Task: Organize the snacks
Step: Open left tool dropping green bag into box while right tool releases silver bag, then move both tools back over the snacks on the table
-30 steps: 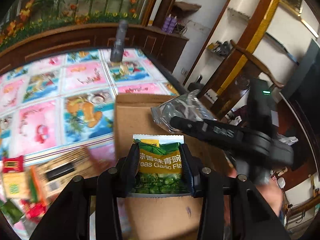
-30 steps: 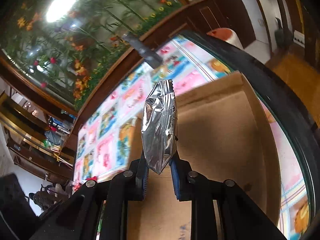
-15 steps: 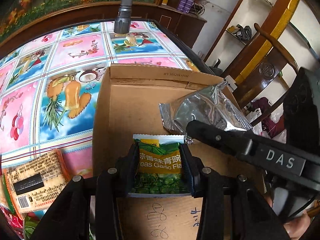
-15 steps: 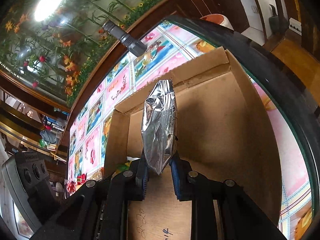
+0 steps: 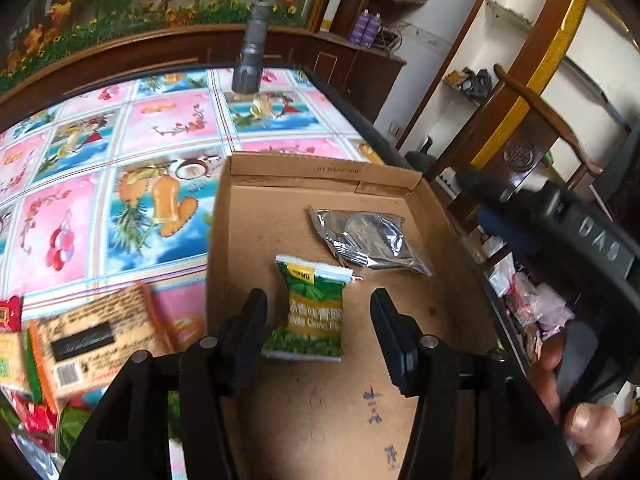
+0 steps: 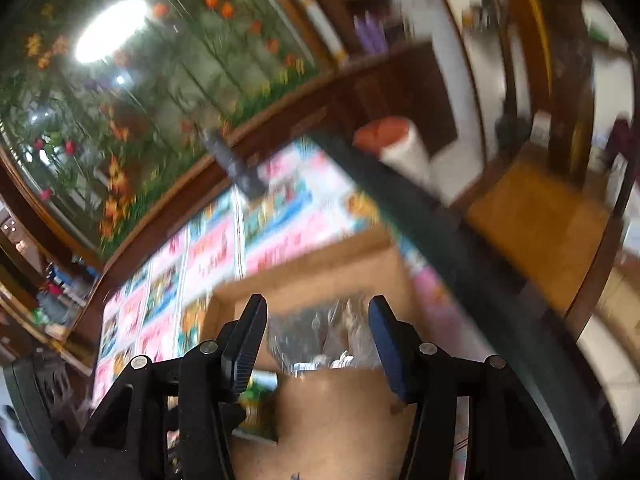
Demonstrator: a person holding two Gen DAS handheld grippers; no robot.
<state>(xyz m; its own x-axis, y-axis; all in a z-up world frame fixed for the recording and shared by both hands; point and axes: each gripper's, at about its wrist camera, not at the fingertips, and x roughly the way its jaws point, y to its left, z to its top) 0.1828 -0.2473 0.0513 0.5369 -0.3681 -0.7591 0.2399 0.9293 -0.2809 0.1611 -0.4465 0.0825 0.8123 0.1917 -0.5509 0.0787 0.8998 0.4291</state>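
An open cardboard box (image 5: 320,170) sits on the flowered tablecloth. Two packets lie flat on its floor: a green pea packet (image 5: 316,312) and, further back, a silver foil packet (image 5: 368,240). My left gripper (image 5: 318,322) hovers over the green packet with its jaws opening; the packet lies between them and the pads stand clear of it. My right gripper (image 6: 318,332) is also opening, and nothing is pressed between its pads. In the blurred right wrist view the silver packet (image 6: 320,336) shows below and beyond the jaws. In the left wrist view the right gripper's black fingers (image 5: 520,196) hang over the box's right wall.
Loose snack packets lie left of the box, among them a tan one (image 5: 96,340) and a red one (image 5: 10,312). A grey flashlight (image 5: 252,60) stands at the table's far edge. A wooden chair (image 5: 540,140) is to the right. A person's hand (image 5: 580,420) grips the right tool.
Both grippers have let go: the green packet and the silver packet now lie on the box floor. The right gripper has pulled back and up, away from the silver packet.
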